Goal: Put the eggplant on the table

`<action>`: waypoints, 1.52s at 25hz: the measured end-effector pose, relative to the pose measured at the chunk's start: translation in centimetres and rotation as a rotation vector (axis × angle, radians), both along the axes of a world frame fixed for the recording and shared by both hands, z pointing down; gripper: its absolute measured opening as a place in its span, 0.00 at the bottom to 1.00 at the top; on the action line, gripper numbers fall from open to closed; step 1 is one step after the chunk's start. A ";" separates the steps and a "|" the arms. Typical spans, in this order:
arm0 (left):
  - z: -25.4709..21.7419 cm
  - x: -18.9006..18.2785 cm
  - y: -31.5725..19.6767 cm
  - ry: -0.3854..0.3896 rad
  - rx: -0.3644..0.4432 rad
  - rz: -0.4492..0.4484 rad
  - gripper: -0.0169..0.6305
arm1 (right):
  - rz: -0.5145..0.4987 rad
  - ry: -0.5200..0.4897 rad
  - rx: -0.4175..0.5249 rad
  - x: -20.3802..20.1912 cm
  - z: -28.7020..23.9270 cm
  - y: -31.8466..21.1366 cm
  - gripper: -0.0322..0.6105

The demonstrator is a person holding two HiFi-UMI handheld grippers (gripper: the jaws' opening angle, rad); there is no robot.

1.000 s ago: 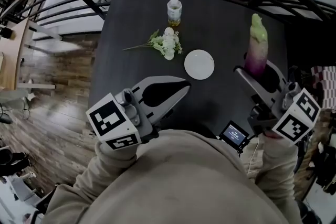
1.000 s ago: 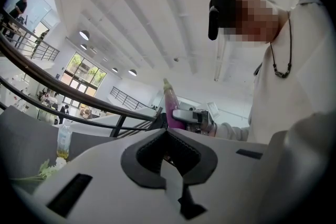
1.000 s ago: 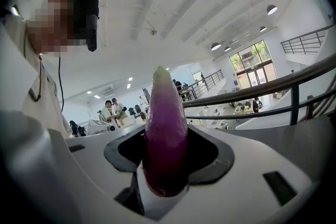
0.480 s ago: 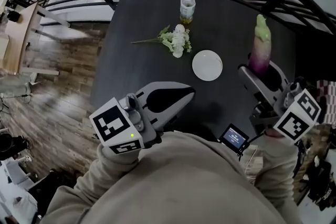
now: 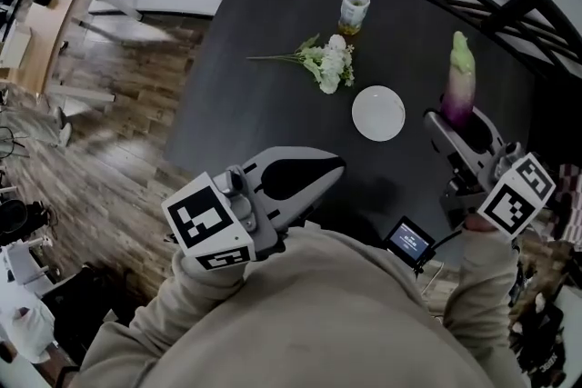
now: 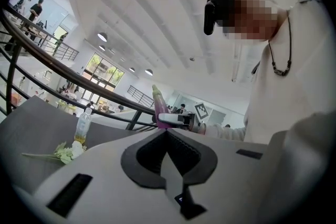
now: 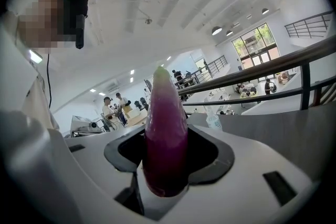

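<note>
Clad in a beige long-sleeved sweatshirt [image 5: 318, 323], sleeves [image 5: 482, 286] reaching both wrists. Fitted at 7 o'clock in the head view with the left claw [image 5: 335, 166]: pale grey shell, black inner lining, cube [image 5: 211, 227] of black-and-white square markers at the rear. Matched at 4 o'clock by the right claw [image 5: 457, 123], with its own marker cube [image 5: 516, 195]. Small lit screen [image 5: 411, 240] with cable [image 5: 444, 244] at 5 o'clock. Black headgear [image 6: 220, 2] and dark neck cord [image 6: 278, 57] in the left gripper view.
</note>
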State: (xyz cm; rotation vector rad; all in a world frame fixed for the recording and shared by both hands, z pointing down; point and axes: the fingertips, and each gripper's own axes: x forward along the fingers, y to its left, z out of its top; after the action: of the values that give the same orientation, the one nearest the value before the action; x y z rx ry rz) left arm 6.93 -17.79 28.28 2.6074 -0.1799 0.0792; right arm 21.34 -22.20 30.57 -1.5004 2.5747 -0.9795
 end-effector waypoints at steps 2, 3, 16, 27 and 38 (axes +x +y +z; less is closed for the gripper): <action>0.5 -0.2 0.0 -0.010 -0.008 -0.015 0.03 | -0.014 0.000 -0.007 0.0 0.7 -0.4 0.41; 0.8 -0.3 -0.1 -0.014 -0.013 -0.022 0.03 | -0.021 0.001 -0.011 0.0 1.1 -0.6 0.41; 2.5 -1.0 0.5 -0.051 -0.058 -0.064 0.03 | -0.067 -0.006 -0.075 -0.3 5.5 -1.9 0.41; 4.0 -0.8 0.9 -0.065 -0.104 -0.071 0.03 | -0.063 0.008 -0.156 0.3 10.1 -2.2 0.41; 5.1 -2.1 1.5 -0.089 -0.129 -0.097 0.03 | -0.093 0.136 -0.249 -0.2 16.3 -2.5 0.41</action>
State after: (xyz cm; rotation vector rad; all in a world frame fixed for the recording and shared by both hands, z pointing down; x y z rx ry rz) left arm 4.87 -16.29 33.37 2.4638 -0.3218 0.1668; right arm 21.14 -24.73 46.84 -1.5624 2.7227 -1.2960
